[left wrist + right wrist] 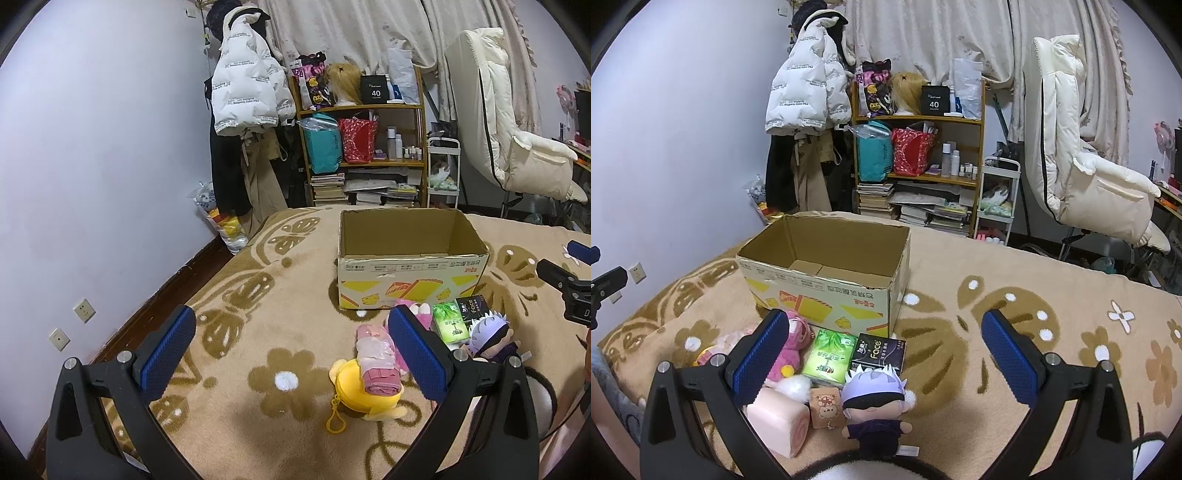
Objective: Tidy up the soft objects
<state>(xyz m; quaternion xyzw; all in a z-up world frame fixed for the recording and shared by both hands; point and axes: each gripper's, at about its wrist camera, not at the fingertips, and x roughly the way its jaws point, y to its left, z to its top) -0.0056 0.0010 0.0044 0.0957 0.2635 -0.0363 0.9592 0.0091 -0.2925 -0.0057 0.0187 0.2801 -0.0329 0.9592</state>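
An open, empty cardboard box (410, 280) (827, 284) stands on the patterned blanket. In front of it lie soft items: a yellow plush (364, 397) with a wrapped pink bundle (376, 363) on top, a white-haired doll (491, 338) (873, 402), a pink plush (796, 341), a pink roll cushion (779, 419), a green tissue pack (829, 356) (448, 325) and a black tissue pack (879, 352). My left gripper (291, 354) is open above the blanket, left of the yellow plush. My right gripper (886, 358) is open above the doll and packs.
A wooden shelf (364, 147) with bags, books and bottles stands behind the bed, beside hanging coats (247, 85) and a cream chair (1086, 166). The wall (92, 166) lies to the left. A small bear-print box (825, 410) sits by the doll.
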